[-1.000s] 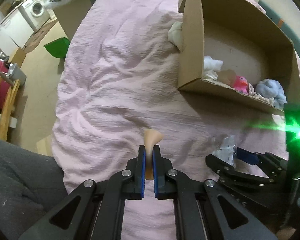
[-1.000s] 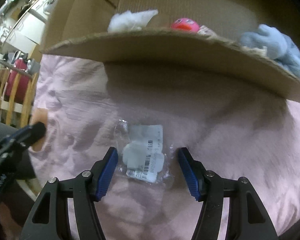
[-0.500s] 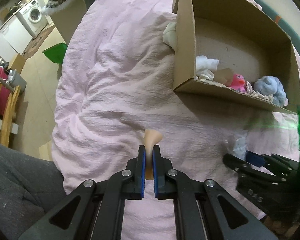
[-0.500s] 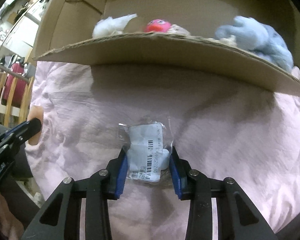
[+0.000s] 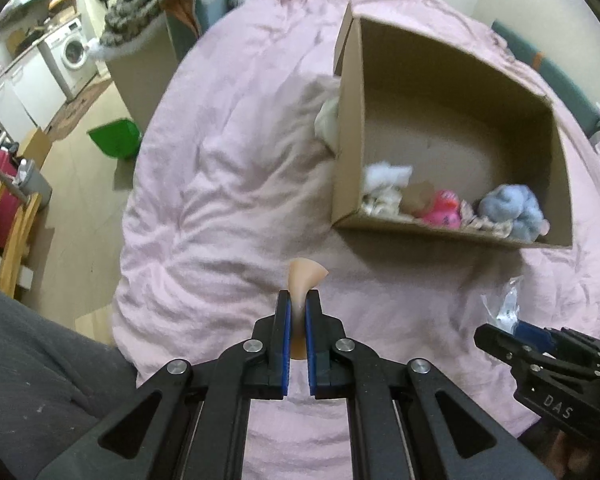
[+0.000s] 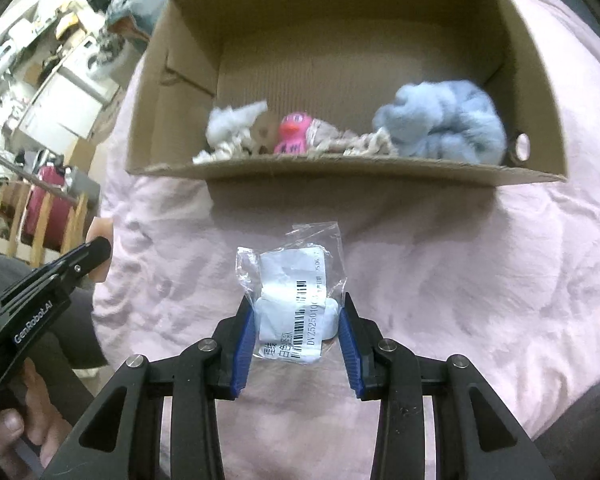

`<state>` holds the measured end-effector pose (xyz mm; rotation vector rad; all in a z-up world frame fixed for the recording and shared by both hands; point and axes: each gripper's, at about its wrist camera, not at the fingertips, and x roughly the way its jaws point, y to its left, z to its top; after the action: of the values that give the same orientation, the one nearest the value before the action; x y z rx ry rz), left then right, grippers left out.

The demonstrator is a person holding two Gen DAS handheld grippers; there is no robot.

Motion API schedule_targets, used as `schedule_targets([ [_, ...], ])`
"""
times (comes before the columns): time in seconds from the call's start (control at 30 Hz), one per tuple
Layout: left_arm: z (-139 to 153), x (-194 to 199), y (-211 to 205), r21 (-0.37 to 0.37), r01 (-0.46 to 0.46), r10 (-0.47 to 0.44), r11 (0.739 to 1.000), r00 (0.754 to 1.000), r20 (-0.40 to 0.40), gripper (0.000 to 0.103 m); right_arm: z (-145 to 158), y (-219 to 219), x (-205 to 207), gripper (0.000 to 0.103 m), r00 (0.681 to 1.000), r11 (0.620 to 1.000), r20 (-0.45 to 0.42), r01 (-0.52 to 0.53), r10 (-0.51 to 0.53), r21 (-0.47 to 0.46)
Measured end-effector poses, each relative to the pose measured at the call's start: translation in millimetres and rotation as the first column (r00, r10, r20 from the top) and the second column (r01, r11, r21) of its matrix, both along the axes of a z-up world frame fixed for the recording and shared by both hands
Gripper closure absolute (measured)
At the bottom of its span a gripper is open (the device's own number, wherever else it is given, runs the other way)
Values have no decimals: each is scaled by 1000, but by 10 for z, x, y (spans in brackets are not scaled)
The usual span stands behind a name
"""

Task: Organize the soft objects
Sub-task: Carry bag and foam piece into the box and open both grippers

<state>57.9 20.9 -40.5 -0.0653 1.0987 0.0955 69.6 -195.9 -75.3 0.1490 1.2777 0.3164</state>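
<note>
My left gripper (image 5: 298,300) is shut on a soft beige piece (image 5: 303,277) that sticks out past its blue pads, held above the pink bedspread (image 5: 220,184). My right gripper (image 6: 298,312) is shut on a clear plastic bag with a white soft item and a barcode label (image 6: 294,296), lifted off the bedspread. Ahead lies an open cardboard box (image 6: 340,170) (image 5: 452,236) holding a white fluffy piece (image 6: 236,118), a pink toy duck (image 6: 294,134) and a light blue plush (image 6: 440,124). The left gripper also shows at the left edge (image 6: 96,250) of the right wrist view.
A cream cloth lump (image 5: 328,120) lies against the box's left outer wall. Off the bed's left side are a green bin (image 5: 116,138), a wooden chair with a red bag (image 5: 0,200) and a washing machine (image 5: 74,54). A person's dark trouser leg (image 5: 32,368) is at lower left.
The right gripper closed on the bagged item and lifted it off the bedspread toward the box. Both grippers have risen; the box interior now shows more fully.
</note>
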Motion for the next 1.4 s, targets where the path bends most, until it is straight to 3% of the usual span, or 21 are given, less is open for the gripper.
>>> schedule_targets([
  [0.33, 239, -43, -72, -4, 18, -18, 1000, 993, 113, 97, 445, -94, -76, 63, 991, 998, 137, 7, -14, 57],
  [0.57, 424, -61, -130, -40, 52, -43, 998, 980, 194, 97, 585, -150, 12, 63, 982, 996, 185, 17, -34, 90],
  [0.97, 738, 282, -294, 13, 131, -130, 991, 949, 287, 97, 816, -376, 273, 63, 956, 994, 287, 22, -52, 108],
  [1.1, 752, 436, -369, 15, 167, -164, 986, 939, 302, 97, 834, -436, 442, 63, 951, 993, 302, 35, -68, 113],
  [1.23, 634, 608, -376, -118, 193, -156, 974, 950, 270, 97, 728, -483, 595, 63, 954, 986, 282, 60, -102, 156],
  [1.33, 508, 650, -432, -75, 186, -160, 980, 950, 268, 97, 640, -467, 655, 62, 955, 982, 271, 76, -121, 172],
  [1.4, 406, 661, -443, -102, 199, -169, 975, 953, 251, 97, 563, -450, 650, 63, 959, 983, 256, 80, -122, 168],
])
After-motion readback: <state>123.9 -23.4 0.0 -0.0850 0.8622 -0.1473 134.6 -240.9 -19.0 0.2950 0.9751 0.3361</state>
